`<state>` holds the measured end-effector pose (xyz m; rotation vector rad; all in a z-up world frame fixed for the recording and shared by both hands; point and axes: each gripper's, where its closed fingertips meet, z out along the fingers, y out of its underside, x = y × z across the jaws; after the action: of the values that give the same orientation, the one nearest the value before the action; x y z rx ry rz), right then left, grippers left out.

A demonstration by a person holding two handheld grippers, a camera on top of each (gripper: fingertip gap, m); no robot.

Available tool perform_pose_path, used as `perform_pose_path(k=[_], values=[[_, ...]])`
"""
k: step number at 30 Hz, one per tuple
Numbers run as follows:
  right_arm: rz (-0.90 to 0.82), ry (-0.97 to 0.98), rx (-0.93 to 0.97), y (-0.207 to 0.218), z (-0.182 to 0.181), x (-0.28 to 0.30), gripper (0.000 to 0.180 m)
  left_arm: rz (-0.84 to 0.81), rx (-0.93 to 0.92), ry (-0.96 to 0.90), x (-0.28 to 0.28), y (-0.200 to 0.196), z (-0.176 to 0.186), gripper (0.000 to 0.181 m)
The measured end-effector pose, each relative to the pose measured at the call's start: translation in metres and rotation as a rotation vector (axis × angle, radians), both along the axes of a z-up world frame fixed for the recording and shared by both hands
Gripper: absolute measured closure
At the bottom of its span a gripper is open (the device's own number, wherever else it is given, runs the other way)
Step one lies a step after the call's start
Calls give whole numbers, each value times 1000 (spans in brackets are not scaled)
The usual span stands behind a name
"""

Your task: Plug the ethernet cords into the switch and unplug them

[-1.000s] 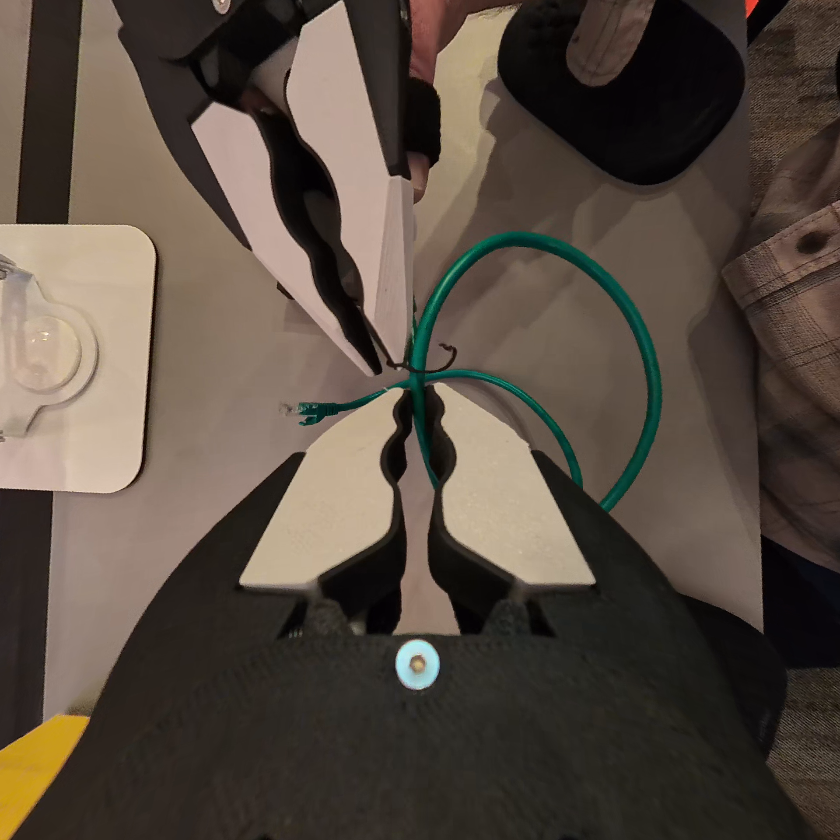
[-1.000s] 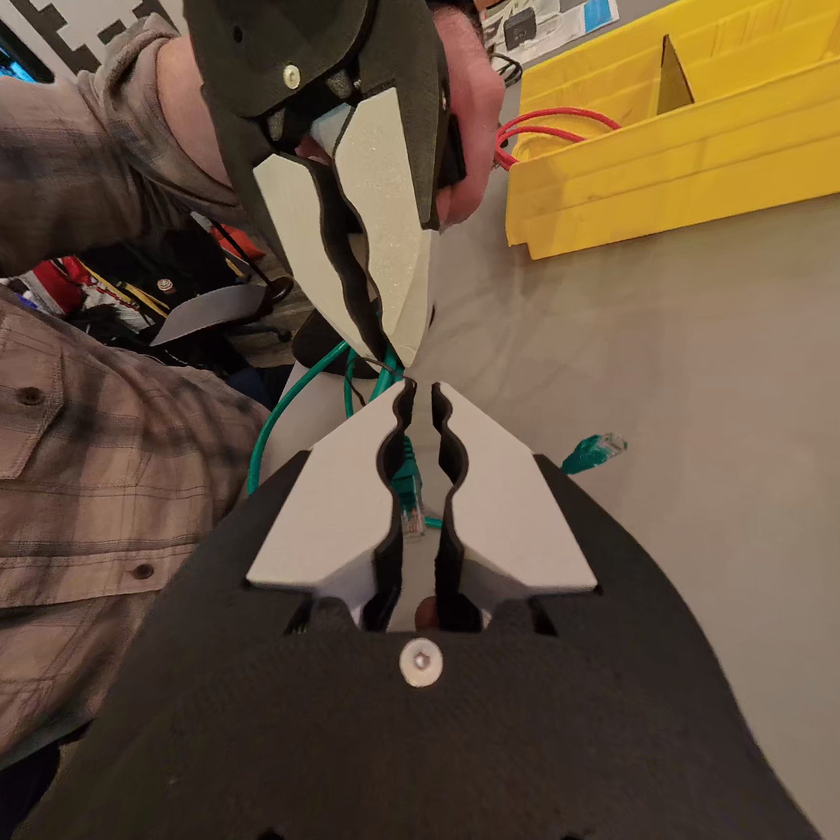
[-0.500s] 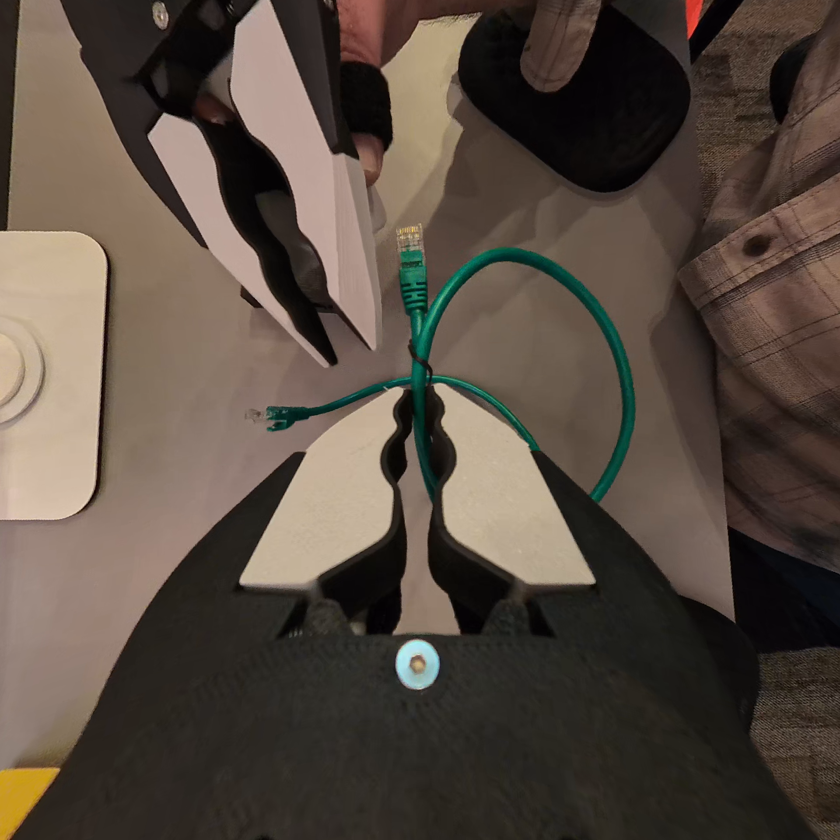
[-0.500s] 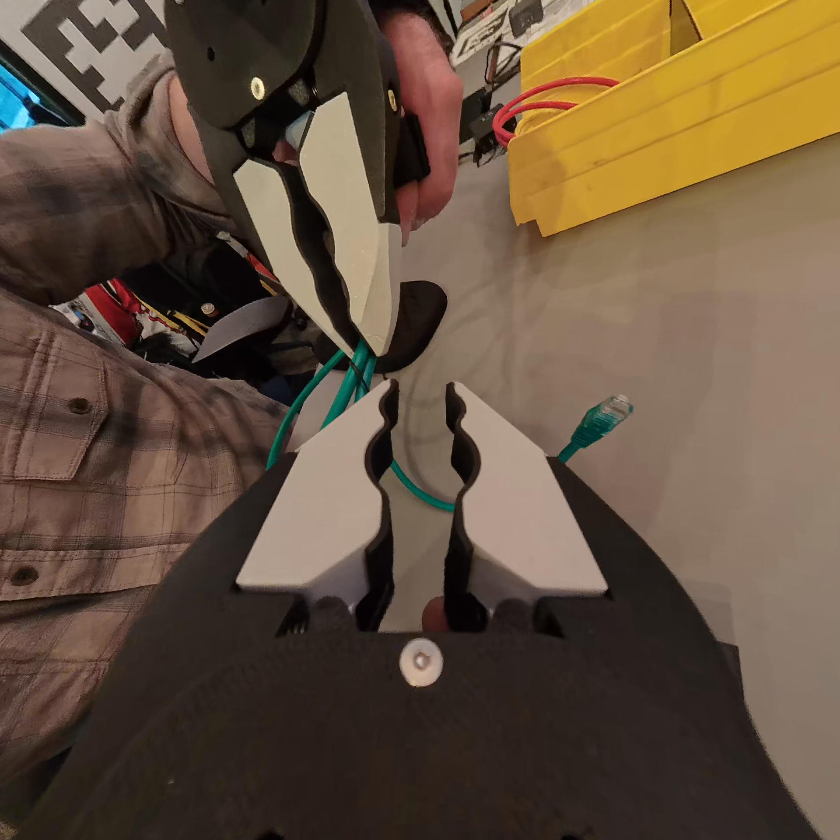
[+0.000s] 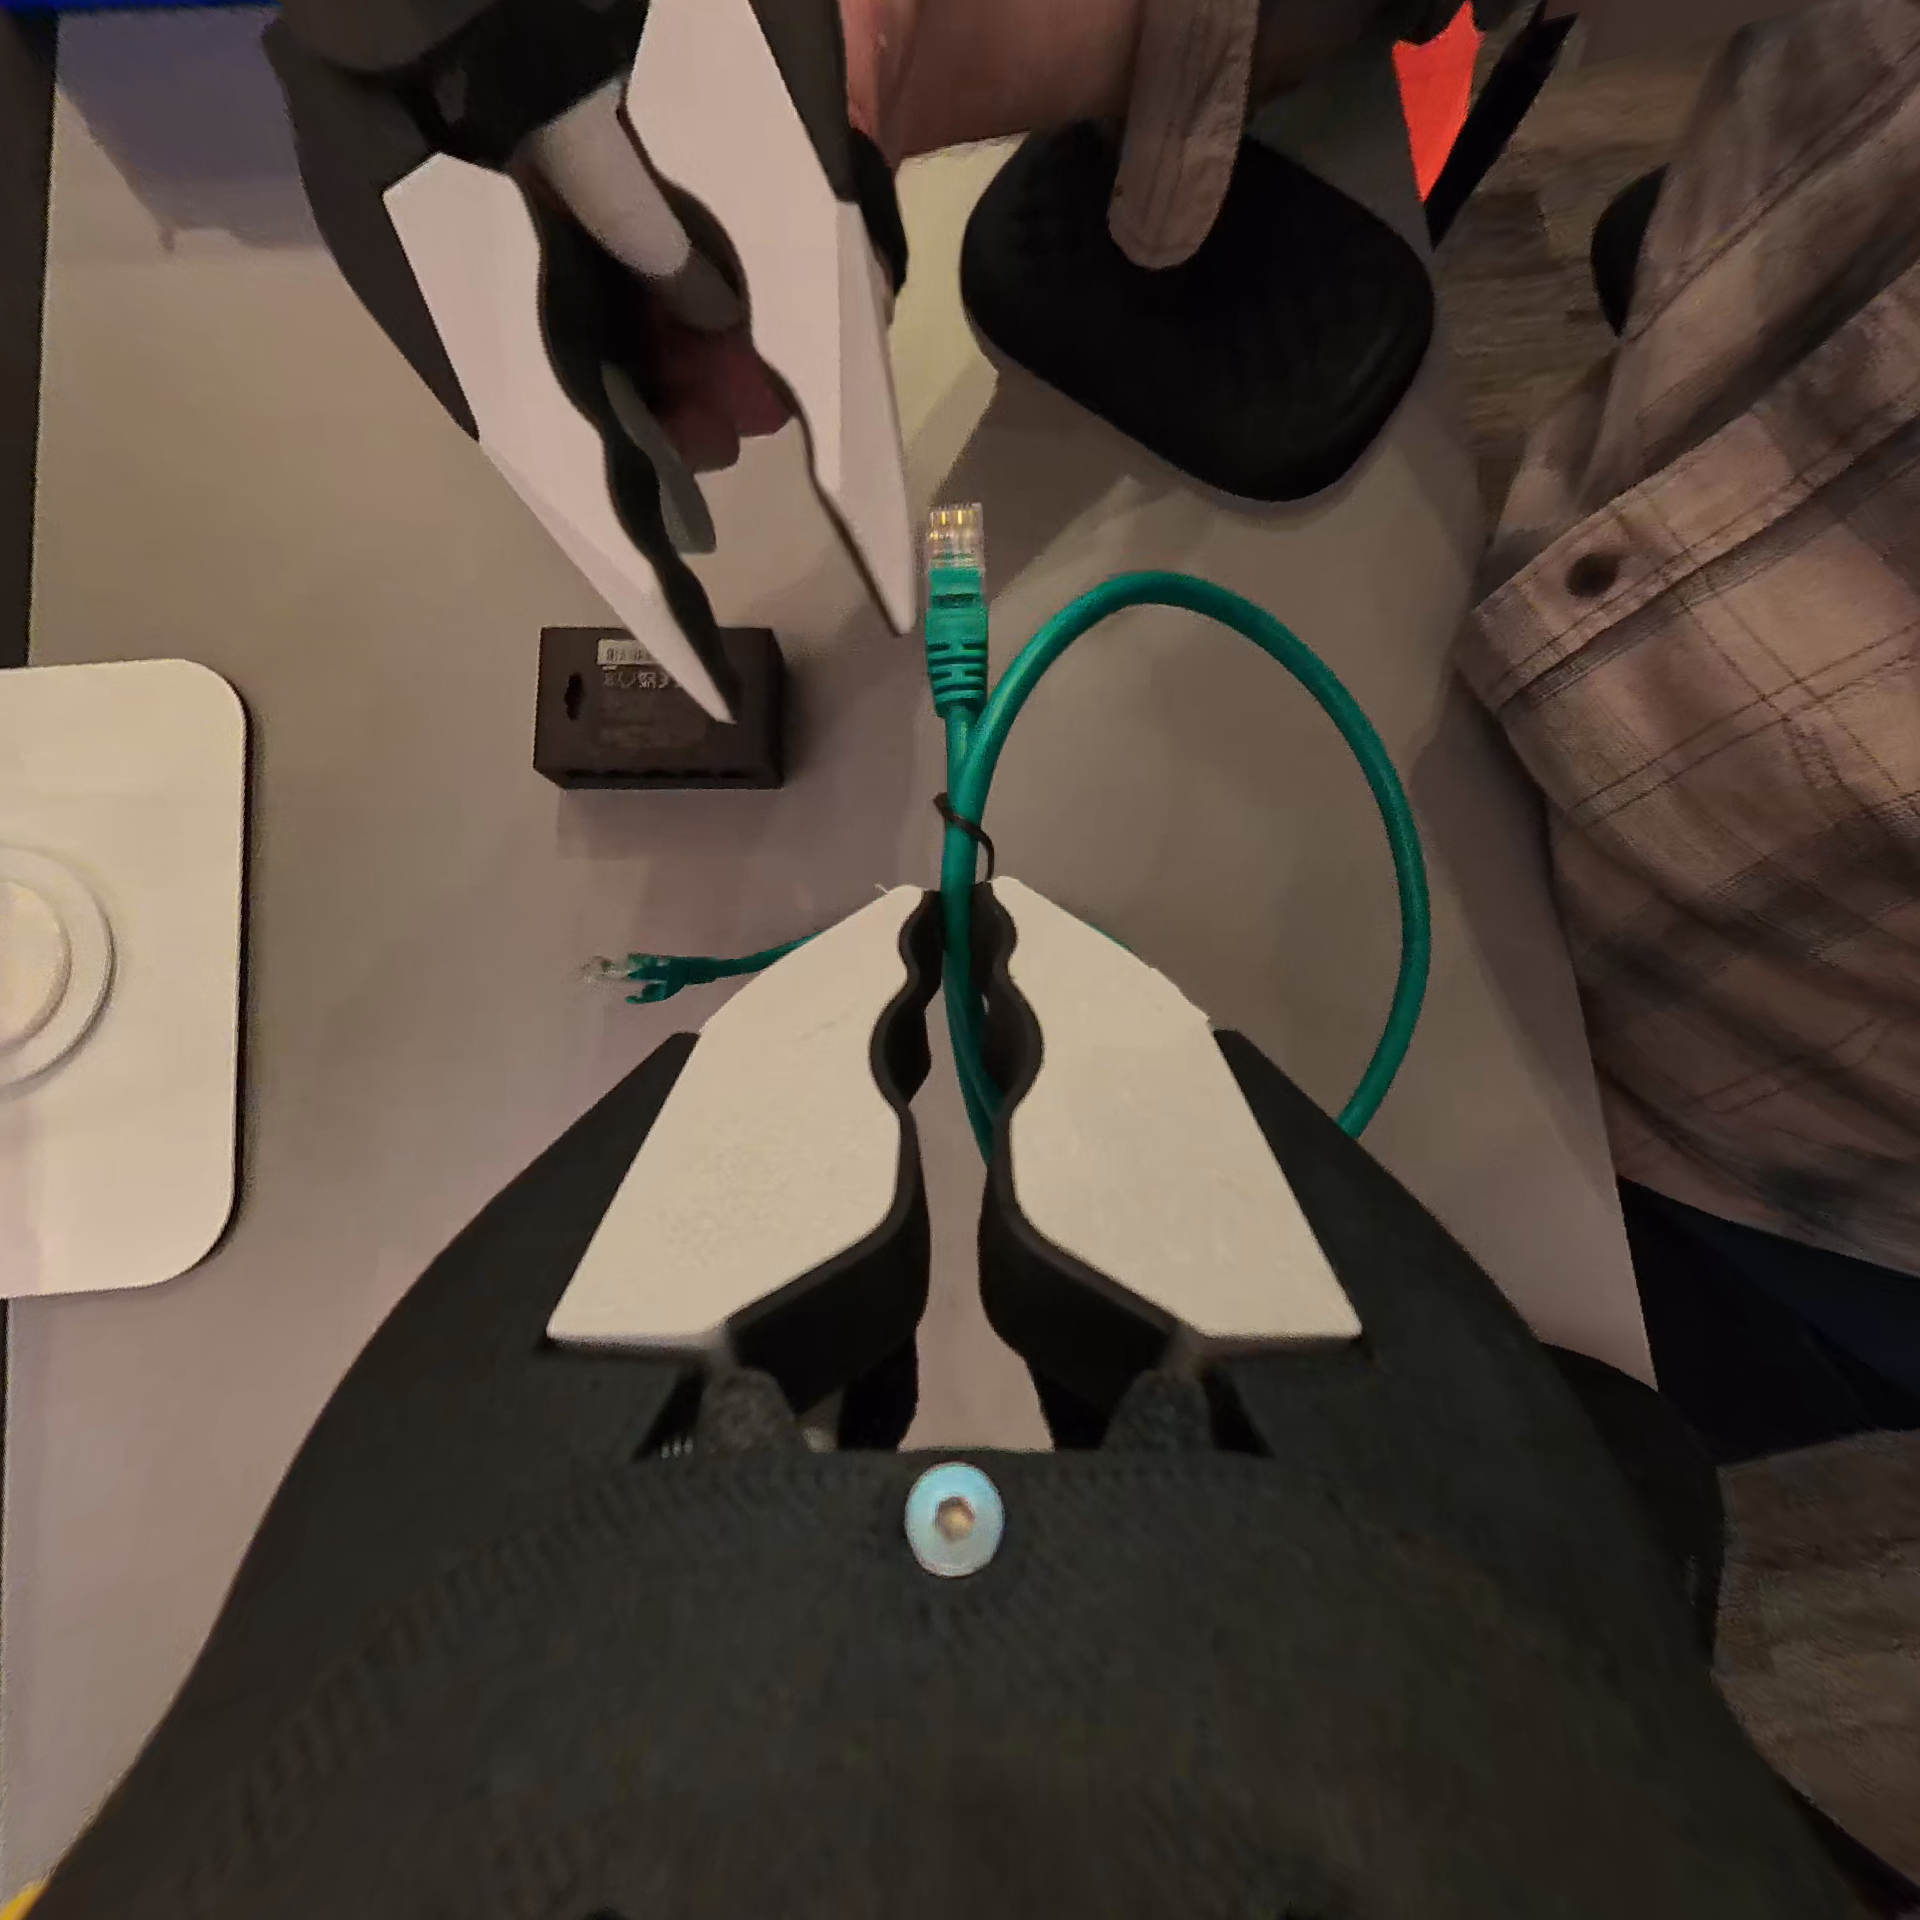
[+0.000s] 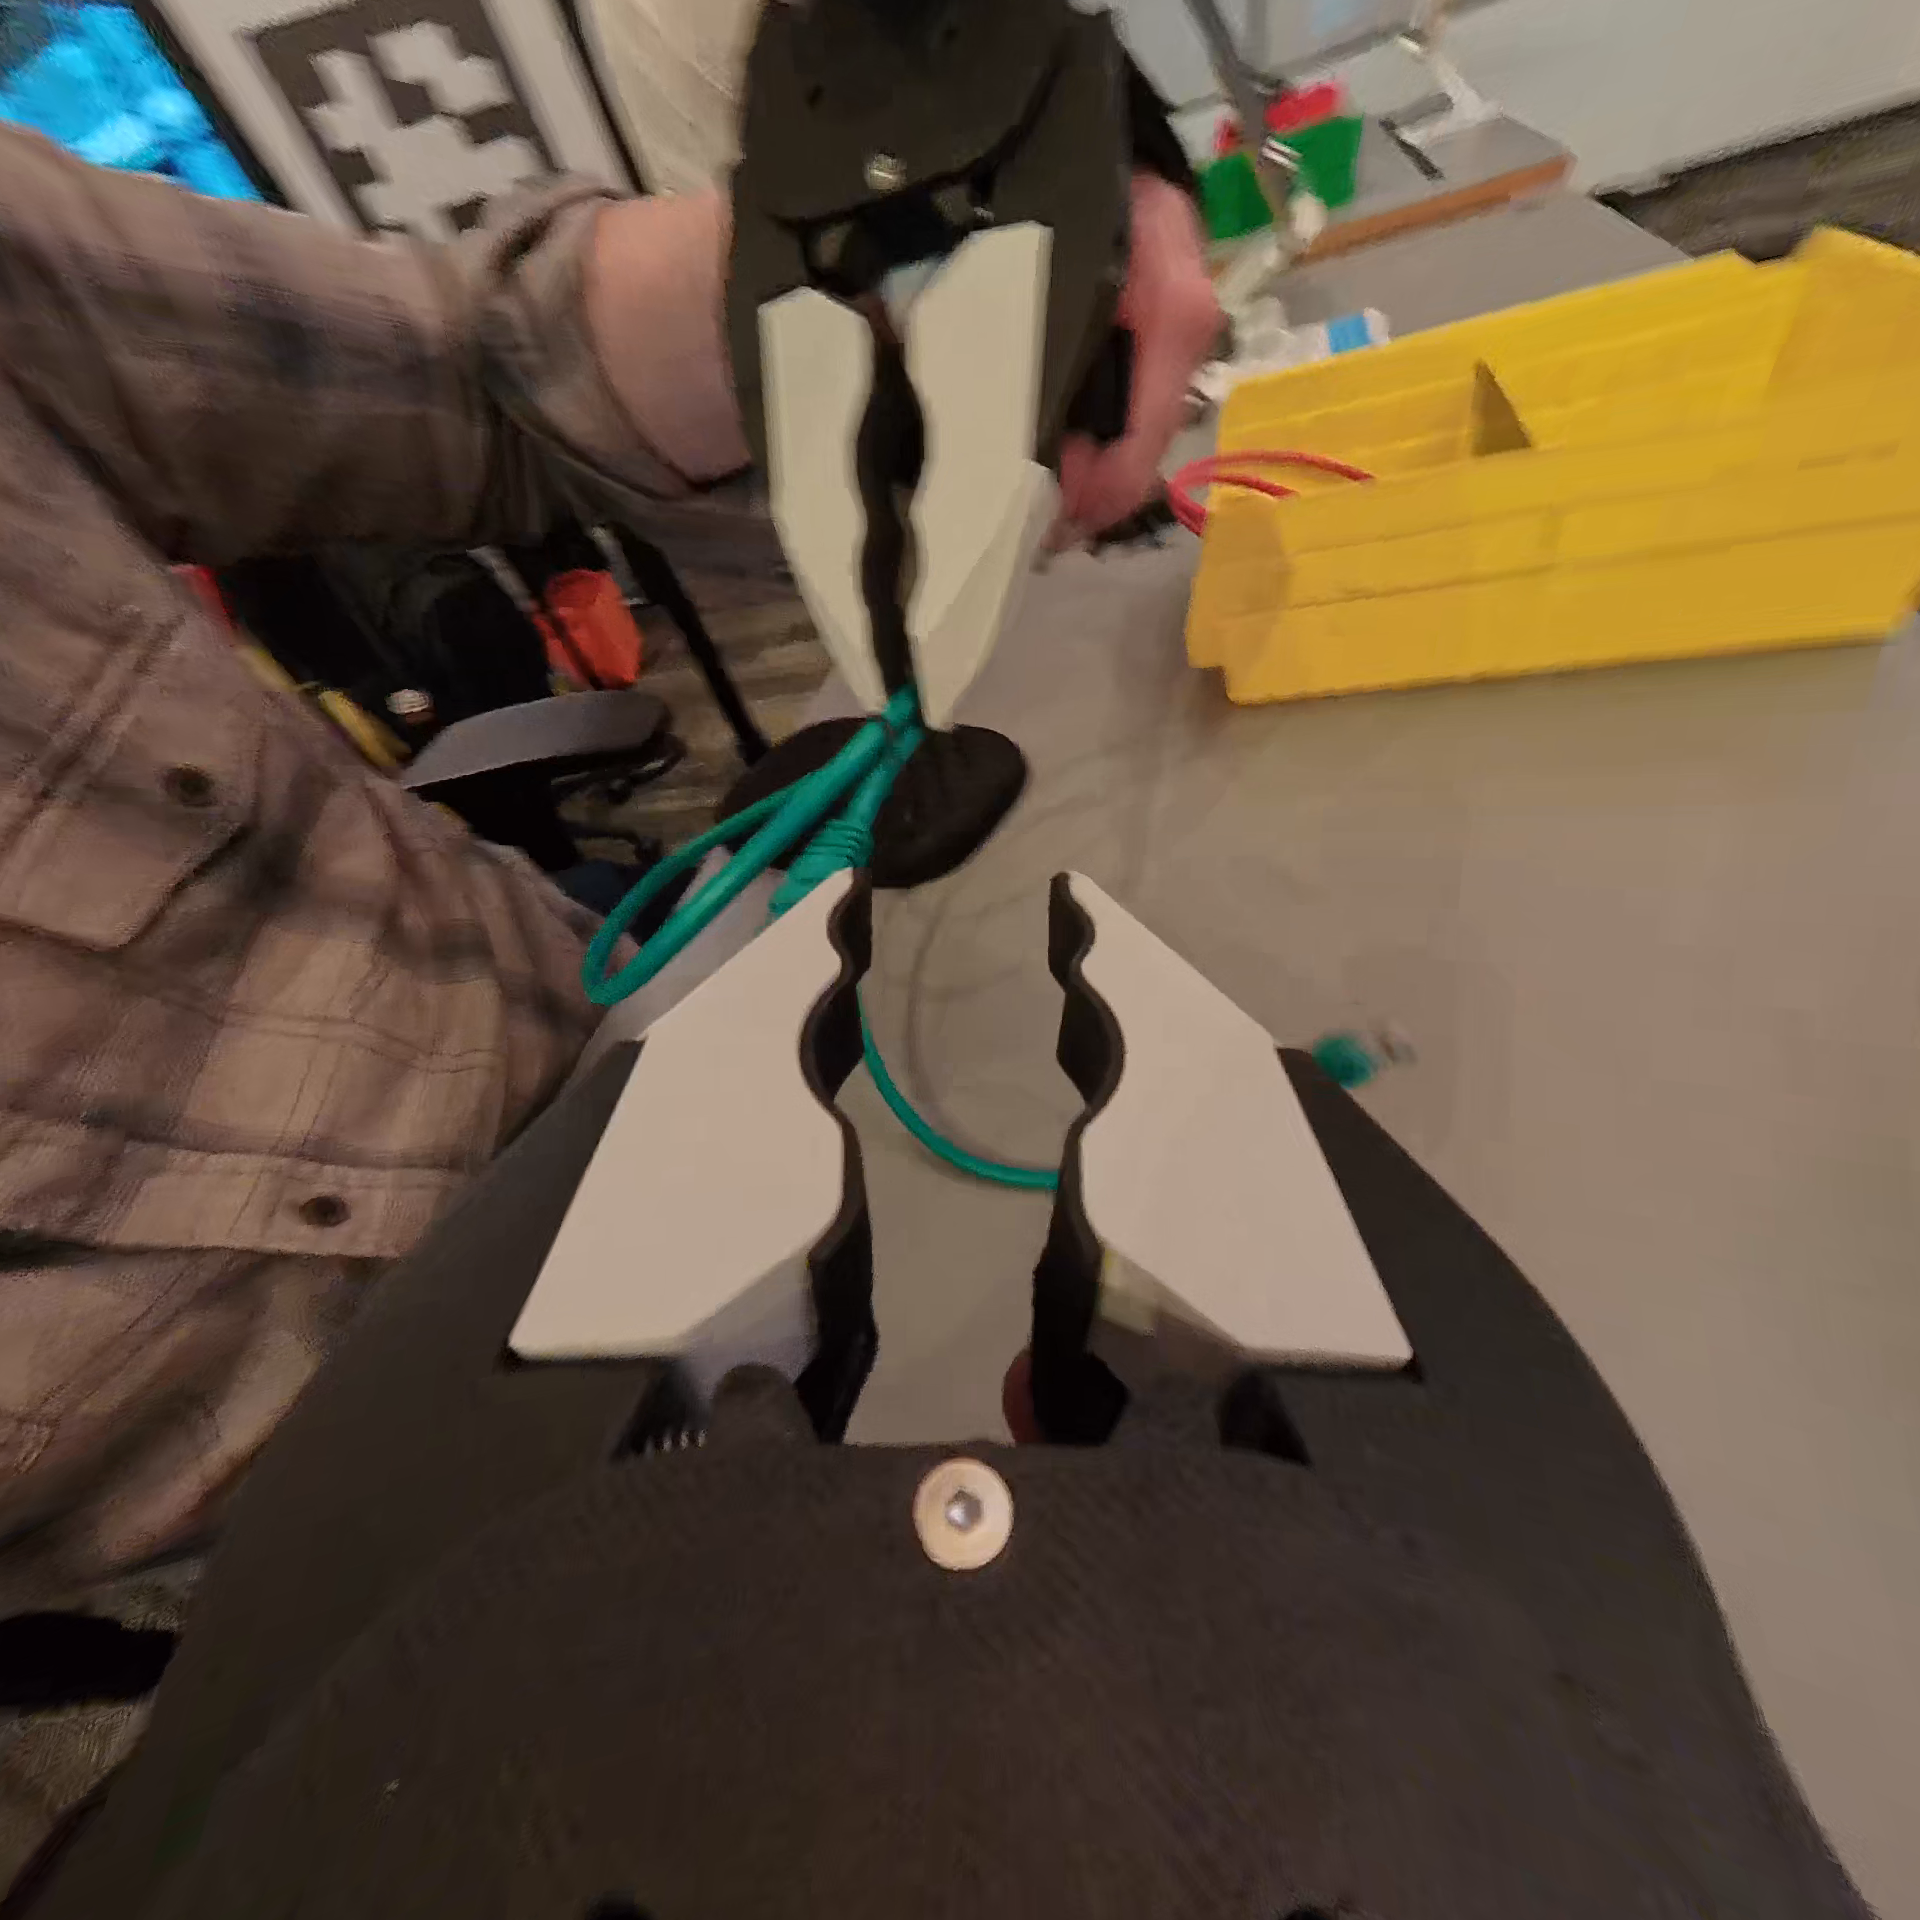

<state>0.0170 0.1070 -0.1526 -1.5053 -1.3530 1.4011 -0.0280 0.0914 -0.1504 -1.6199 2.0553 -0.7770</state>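
A green ethernet cord (image 5: 1392, 831) is looped and bound by a thin black tie (image 5: 971, 831). My left gripper (image 5: 956, 899) is shut on the cord just below the tie. One plug (image 5: 956, 582) points away from me above the fingers. The other plug (image 5: 644, 968) lies on the grey table. The black switch (image 5: 623, 727) lies on the table beyond, left of the raised plug. My right gripper (image 5: 810, 670) is open and empty, its tips above the switch and beside the raised plug. In the right wrist view my right gripper (image 6: 961, 888) faces the left gripper (image 6: 904, 717) and the cord (image 6: 665, 914).
A white pad (image 5: 114, 1195) lies at the table's left edge. A black pad (image 5: 1247, 343) lies at the far right. A yellow bin (image 6: 1558, 540) with a red cord (image 6: 1257, 473) stands behind. A person in a plaid shirt (image 5: 1714, 727) is close at the right. Across from one pair of fingers to the other is roughly 6 centimeters.
My right gripper has let go at the tie, opened wide and drawn back from the cord. The left gripper keeps its hold. The switch has come into view.
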Motion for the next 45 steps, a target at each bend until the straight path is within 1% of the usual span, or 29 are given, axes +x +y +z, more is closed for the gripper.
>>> perform_pose_path(k=[2, 4, 5, 7, 11, 14, 20, 30, 45], values=[[84, 35, 33, -10, 5, -5, 144, -34, -6, -3, 2, -5, 4, 175], [167, 53, 84, -17, 4, -8, 146, -65, -8, -3, 4, -10, 6, 175], [205, 65, 83, -20, 4, -9, 141, -82, -14, 0, 5, -13, 7, 175], [271, 90, 80, -24, 5, -12, 143, -109, -16, 6, 6, -18, 9, 175], [369, 113, 108, -33, 2, -19, 144, -166, -28, 9, 8, -25, 12, 175], [457, 173, 77, -42, 8, -18, 142, -200, -33, 11, 9, -28, 14, 175], [581, 196, 80, -56, 7, -21, 140, -256, -46, 10, 11, -33, 16, 175], [679, 257, 63, -66, 9, -30, 140, -308, -64, -8, 12, -39, 16, 175], [830, 311, -26, -83, 11, -33, 142, -369, -79, -21, 15, -51, 17, 175]])
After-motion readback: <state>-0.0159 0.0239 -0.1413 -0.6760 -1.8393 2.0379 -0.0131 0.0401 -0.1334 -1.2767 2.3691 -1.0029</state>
